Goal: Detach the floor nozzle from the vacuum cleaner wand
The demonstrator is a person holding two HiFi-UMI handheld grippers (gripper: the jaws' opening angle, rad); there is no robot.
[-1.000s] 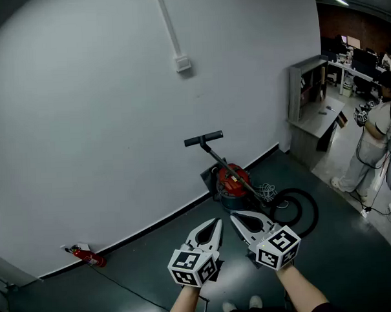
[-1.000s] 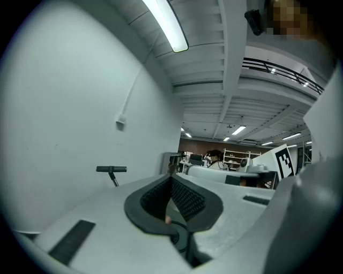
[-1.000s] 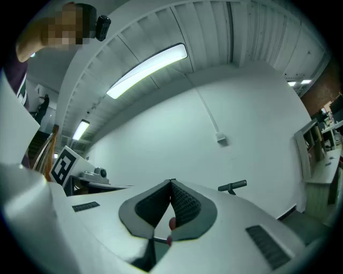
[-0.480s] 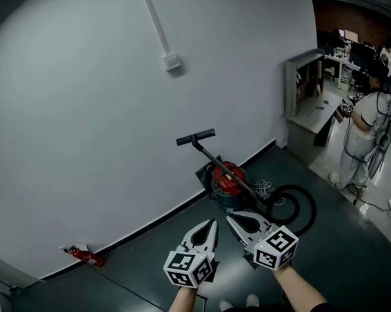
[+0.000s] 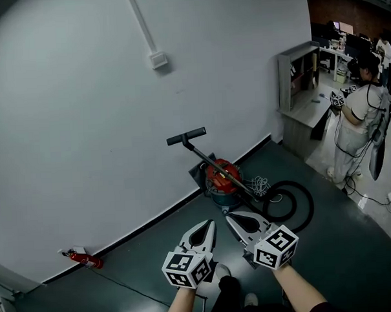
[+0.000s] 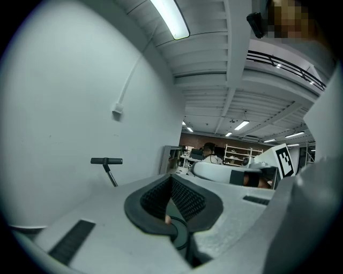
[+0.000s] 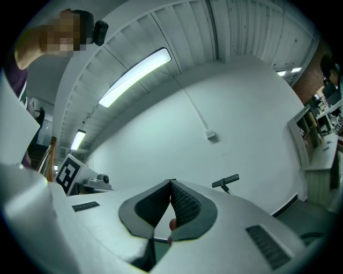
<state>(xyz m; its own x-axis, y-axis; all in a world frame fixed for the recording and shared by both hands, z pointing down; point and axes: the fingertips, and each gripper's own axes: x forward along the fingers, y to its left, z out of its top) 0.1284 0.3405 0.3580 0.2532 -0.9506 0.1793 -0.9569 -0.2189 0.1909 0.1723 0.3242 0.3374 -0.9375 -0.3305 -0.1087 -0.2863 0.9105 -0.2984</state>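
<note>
We've got the white left gripper and right gripper side by side, jaws pinched together, empty. Farther off, the black bar-shaped floor nozzle tops the dark wand of the red canister vacuum.

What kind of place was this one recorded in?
Probably an open-plan office or lab: desks with dark monitors at the back, a grey open shelving unit against the plain white wall, and long ceiling strip lights overhead.

The vacuum cleaner is finished in red; floor nozzle and hose in black; wall in white.
</note>
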